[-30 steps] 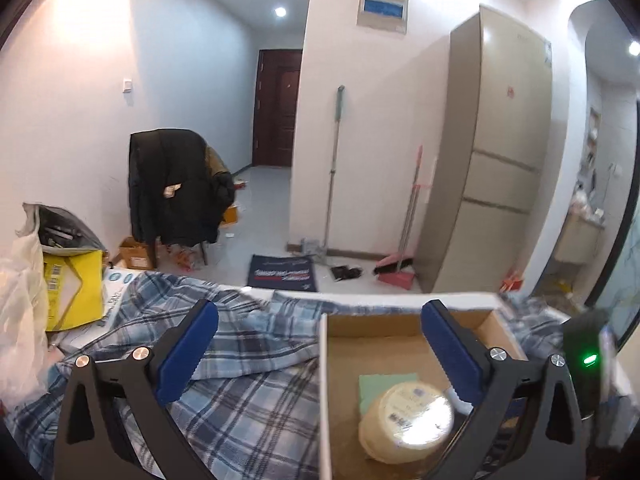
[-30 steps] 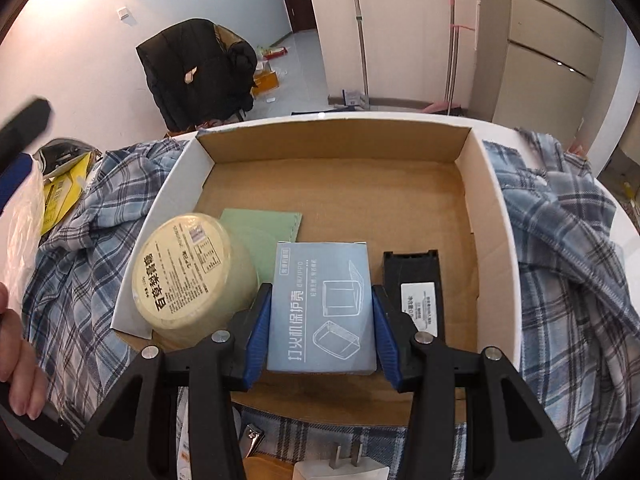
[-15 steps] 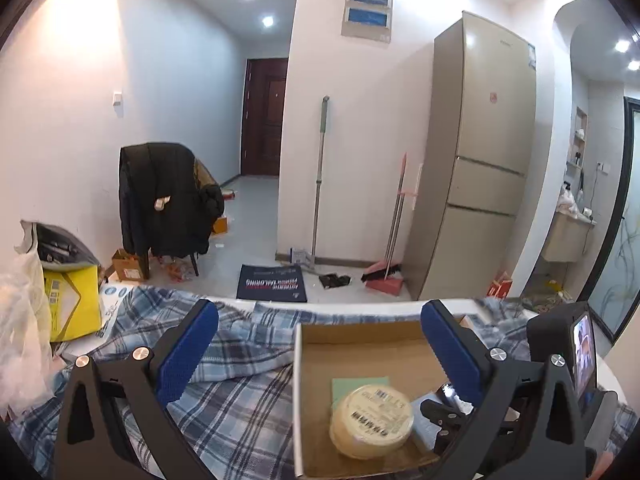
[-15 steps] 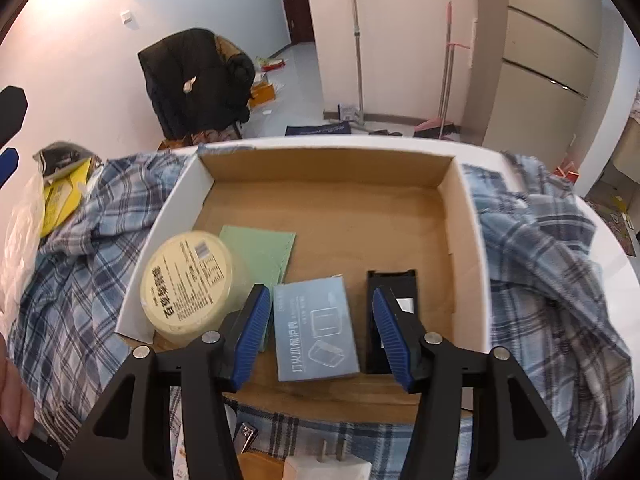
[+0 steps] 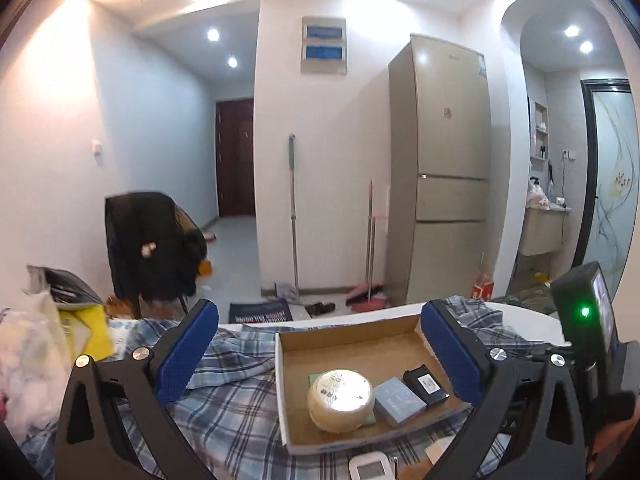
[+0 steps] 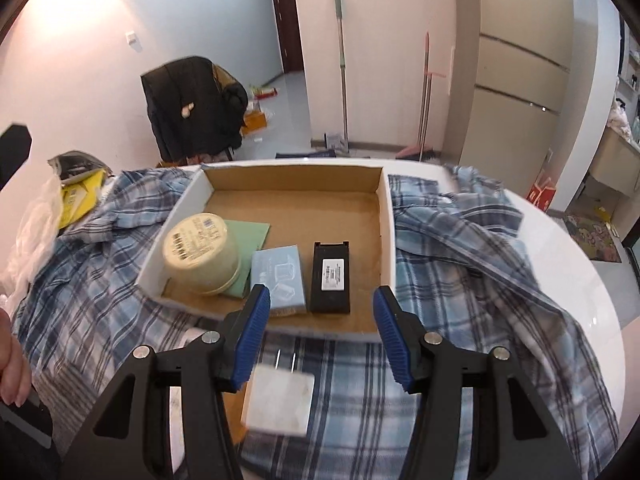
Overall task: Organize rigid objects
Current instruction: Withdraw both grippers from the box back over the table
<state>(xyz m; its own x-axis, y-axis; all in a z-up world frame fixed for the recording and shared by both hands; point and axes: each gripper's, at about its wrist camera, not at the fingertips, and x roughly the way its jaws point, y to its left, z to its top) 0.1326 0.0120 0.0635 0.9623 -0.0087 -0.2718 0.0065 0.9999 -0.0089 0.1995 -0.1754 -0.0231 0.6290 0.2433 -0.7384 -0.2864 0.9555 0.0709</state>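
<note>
Both the left gripper [image 5: 320, 354] and the right gripper [image 6: 322, 336] hung released, jaws empty. In the cardboard box [image 6: 386, 216] lay the cream tub [image 6: 200, 254], barcode-labelled, the pale-blue packet [image 6: 280, 276] and the black battery [image 6: 331, 276]; their print was unreadable.

Tub [image 6: 200, 254], packet [image 6: 279, 276], battery [image 6: 331, 277] (left to right) in box [image 6: 294, 176].

One cardboard box [image 6: 387, 216] held four items: one round yellow tub [image 6: 200, 254], one green card [image 6: 250, 236], one pale blue packet [image 6: 280, 276] and one black battery [image 6: 331, 278]. One white plug [image 6: 278, 404] lay at lower centre.
</note>
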